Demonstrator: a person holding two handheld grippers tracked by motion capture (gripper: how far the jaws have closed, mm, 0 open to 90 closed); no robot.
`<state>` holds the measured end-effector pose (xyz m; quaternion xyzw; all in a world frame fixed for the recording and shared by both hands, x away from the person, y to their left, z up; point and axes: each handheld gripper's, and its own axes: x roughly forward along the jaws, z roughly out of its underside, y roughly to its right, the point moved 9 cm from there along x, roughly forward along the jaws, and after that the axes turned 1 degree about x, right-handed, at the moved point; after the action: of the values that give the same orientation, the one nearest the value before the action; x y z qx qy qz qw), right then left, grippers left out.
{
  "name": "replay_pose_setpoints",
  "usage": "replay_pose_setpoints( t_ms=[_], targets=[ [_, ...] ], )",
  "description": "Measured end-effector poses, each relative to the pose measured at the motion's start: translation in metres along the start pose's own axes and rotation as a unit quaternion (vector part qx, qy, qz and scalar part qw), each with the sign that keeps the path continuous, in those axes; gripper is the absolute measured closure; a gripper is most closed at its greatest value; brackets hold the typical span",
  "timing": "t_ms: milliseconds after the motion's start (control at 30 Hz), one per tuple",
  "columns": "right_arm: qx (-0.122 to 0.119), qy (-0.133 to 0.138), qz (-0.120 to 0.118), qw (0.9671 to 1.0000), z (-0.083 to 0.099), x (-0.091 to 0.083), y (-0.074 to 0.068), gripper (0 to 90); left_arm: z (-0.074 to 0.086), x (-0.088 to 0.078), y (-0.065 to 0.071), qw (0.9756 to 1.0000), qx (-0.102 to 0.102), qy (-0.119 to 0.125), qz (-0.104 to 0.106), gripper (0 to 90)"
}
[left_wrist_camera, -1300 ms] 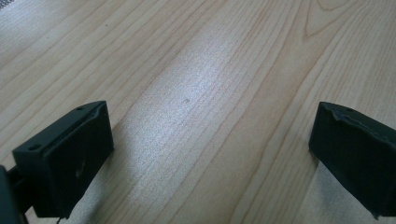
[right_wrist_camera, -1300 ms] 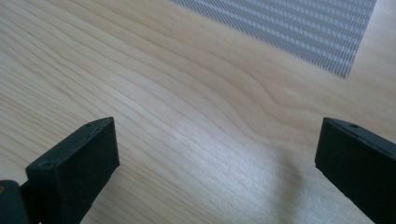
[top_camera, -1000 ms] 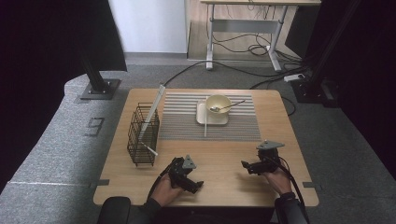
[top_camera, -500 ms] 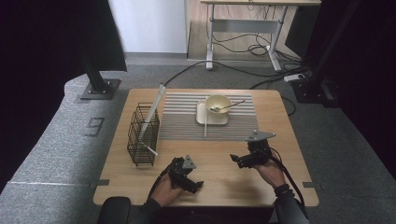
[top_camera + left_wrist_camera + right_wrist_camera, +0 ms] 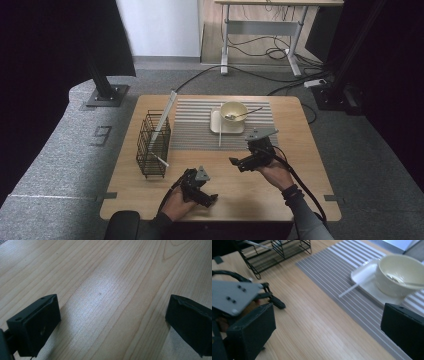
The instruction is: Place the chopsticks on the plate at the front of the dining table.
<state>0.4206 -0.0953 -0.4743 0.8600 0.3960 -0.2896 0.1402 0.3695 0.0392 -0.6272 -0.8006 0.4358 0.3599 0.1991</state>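
Observation:
My left gripper [image 5: 210,199] rests low near the table's front edge, open, and its jaws [image 5: 112,322] frame bare wood. My right gripper [image 5: 237,163] hovers, open and empty, just off the front edge of the striped grey mat [image 5: 190,125], pointing left. In the right gripper view [image 5: 332,332] a cream bowl [image 5: 402,272] with a spoon [image 5: 397,280] stands on a white square plate [image 5: 364,275]. A thin white stick [image 5: 352,288] lies on the mat beside the plate. From above, the bowl [image 5: 234,111] sits at the mat's right part.
A black wire rack [image 5: 152,145] stands at the table's left with a long pale strip [image 5: 167,112] leaning on it and a white stick [image 5: 160,159] poking out. The left gripper's grey plate [image 5: 232,298] shows close by. Bare wood lies between the grippers.
My right gripper has risen and moved forward and left, from the table's right front toward the mat's edge. The left gripper has stayed put.

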Motion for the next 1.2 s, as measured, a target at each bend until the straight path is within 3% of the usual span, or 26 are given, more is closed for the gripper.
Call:
replay_pose_setpoints(
  t_ms=[267,533,1033,1200],
  targets=[
    [-0.016,0.009,-0.037,0.9991,-0.032,0.003,-0.023,0.0,0.000,0.000,0.000,1.0000,-0.001,0.000,0.000,0.0],
    [-0.044,0.019,-0.080,0.9957,-0.070,0.010,-0.056,0.0,0.000,0.000,0.000,1.0000,-0.002,0.000,0.000,0.0],
    [-0.086,0.001,-0.121,0.9888,-0.099,0.042,-0.103,0.0,0.000,0.000,0.001,1.0000,0.000,0.001,0.001,0.0],
    [-0.096,-0.006,-0.146,0.9847,-0.105,0.054,-0.123,0.0,0.000,0.000,0.001,1.0000,0.002,0.000,0.002,0.0]
  ],
)
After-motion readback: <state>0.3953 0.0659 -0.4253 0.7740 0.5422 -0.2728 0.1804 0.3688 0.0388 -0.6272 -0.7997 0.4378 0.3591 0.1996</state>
